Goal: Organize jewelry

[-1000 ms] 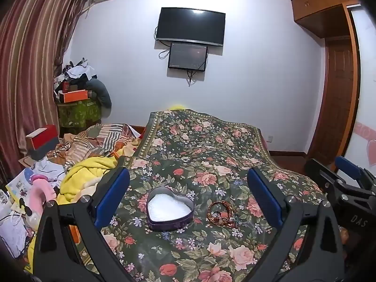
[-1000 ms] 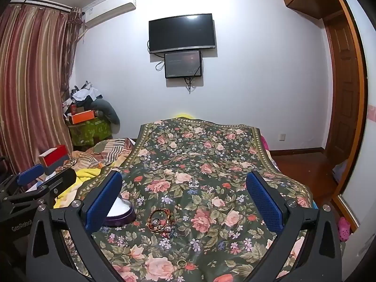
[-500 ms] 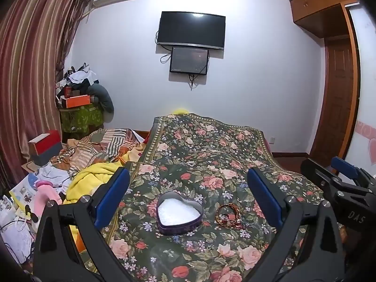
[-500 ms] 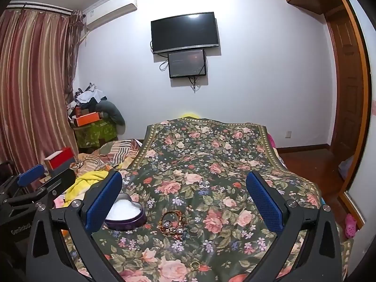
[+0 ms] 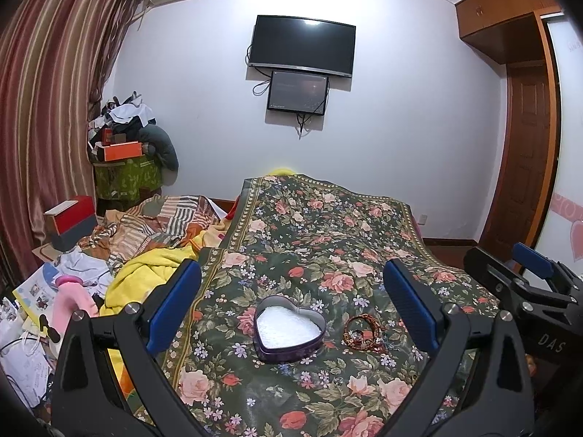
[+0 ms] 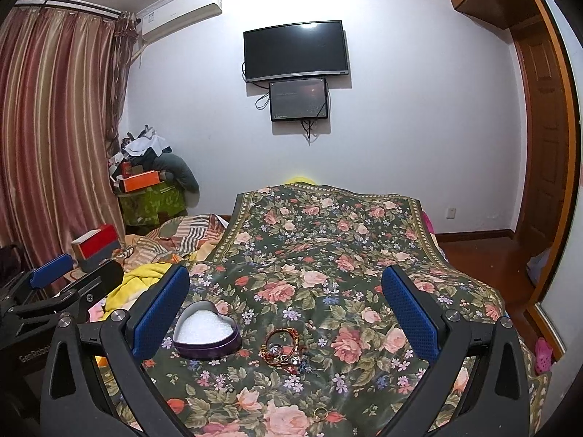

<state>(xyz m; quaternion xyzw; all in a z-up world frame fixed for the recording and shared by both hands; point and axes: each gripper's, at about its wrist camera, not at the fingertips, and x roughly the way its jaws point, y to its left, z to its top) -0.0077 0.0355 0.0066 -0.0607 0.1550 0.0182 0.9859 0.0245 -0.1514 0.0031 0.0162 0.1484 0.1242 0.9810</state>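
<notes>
A purple heart-shaped tin [image 5: 289, 333] with white padding inside lies open on the floral bedspread [image 5: 313, 240]; it also shows in the right wrist view [image 6: 207, 331]. A tangle of red-brown bracelets [image 5: 362, 335] lies just right of it, and shows in the right wrist view [image 6: 284, 346]. Small rings lie nearer, a silver one [image 6: 229, 386] and a gold one [image 6: 320, 413]. My left gripper [image 5: 291, 302] is open and empty above the tin. My right gripper [image 6: 286, 309] is open and empty above the bracelets.
Yellow blanket [image 5: 145, 273], striped bedding [image 5: 160, 222] and loose clutter lie left of the bedspread. A red and grey box [image 5: 71, 220] stands at the left. A TV [image 5: 302, 45] hangs on the far wall. A wooden door [image 5: 524, 153] is at the right.
Both grippers have pulled back and risen a little; the tin and bracelets sit further right and higher in the views. Nothing was picked up.
</notes>
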